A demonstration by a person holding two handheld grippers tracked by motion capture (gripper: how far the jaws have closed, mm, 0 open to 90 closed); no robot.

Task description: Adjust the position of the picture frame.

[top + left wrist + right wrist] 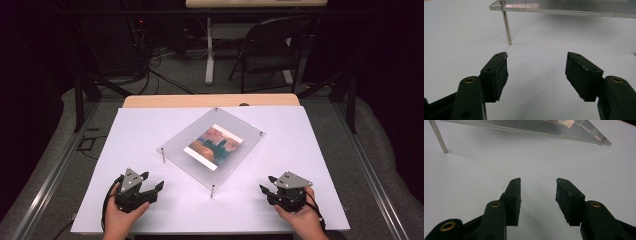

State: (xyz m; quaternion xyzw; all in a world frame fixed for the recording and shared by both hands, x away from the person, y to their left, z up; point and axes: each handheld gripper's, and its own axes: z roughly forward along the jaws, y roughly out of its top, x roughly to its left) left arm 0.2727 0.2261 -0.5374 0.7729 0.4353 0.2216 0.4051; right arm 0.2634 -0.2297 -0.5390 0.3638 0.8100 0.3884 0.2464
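A clear acrylic frame on thin metal legs stands turned like a diamond in the middle of the white board, with a colourful picture under its plate. My left gripper rests near the board's front left, open and holding nothing, pointing toward the frame. In the left gripper view the jaws stand wide apart with a frame leg a short way ahead. My right gripper sits at the front right, open and holding nothing; its jaws face the frame's edge.
The white board covers a wooden table whose far edge shows behind it. A folding chair and cables on the floor lie beyond. Metal rails run along both sides of the table.
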